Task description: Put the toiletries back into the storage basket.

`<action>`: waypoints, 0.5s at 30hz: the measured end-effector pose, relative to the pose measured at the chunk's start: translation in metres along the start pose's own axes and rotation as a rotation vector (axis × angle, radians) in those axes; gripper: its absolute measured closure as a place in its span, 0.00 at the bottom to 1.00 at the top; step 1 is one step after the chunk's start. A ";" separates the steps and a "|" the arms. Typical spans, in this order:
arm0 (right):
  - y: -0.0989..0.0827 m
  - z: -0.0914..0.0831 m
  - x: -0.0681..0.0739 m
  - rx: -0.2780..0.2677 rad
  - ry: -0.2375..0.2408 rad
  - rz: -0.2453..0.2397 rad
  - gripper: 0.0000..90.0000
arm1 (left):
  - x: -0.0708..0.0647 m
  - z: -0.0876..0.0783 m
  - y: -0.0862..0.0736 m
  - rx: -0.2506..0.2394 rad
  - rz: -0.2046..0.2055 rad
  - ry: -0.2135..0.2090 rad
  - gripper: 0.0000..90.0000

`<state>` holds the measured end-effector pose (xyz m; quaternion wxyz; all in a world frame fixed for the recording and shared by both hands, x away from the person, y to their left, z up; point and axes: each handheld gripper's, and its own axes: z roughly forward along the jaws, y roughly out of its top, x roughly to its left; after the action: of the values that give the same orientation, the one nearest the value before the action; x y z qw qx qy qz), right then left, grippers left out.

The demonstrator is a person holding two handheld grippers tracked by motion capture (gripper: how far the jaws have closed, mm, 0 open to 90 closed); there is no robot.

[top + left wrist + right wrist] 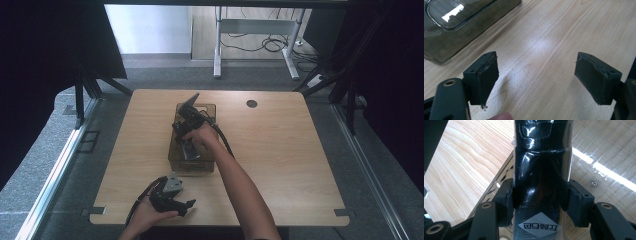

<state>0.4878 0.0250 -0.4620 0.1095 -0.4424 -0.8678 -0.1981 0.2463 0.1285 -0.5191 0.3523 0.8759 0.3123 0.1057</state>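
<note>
A smoky see-through plastic bin (173, 156) stands on the wooden table (280, 150), left of its middle. My right gripper (188, 119) hangs over the bin's far half. It is shut on a glossy black wrapped object (189, 105) that tilts up and away. In the right gripper view the pads (509, 201) squeeze this black object (541, 157) just above its white diamond label, with the bin's clear wall (604, 147) behind it. My left gripper (189, 204) rests near the table's front edge, open, with bare wood between its pads (487, 75). The bin's corner (461, 27) lies beyond it.
A small round metal piece (594, 183) lies on the bin's floor. A dark cable hole (251, 103) sits at the table's far right. Behind the table stand a white desk frame (218, 45) and loose cables. Metal rails (60, 165) run along both sides.
</note>
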 end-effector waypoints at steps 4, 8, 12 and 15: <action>0.000 -0.001 -0.001 -0.002 -0.007 0.009 0.51 | 0.000 0.000 0.000 0.000 0.000 -0.001 0.22; 0.000 -0.002 -0.002 -0.009 -0.001 0.016 0.51 | 0.000 0.000 0.000 -0.002 -0.001 0.000 0.22; 0.001 -0.004 -0.005 -0.015 0.003 0.041 0.51 | 0.001 -0.001 0.000 -0.004 -0.001 0.001 0.22; 0.001 -0.005 -0.007 -0.020 0.004 0.058 0.51 | 0.001 -0.001 0.000 -0.005 -0.002 0.001 0.22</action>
<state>0.4927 0.0179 -0.4598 0.1123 -0.4680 -0.8524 -0.2045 0.2465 0.1298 -0.5180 0.3543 0.8748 0.3129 0.1065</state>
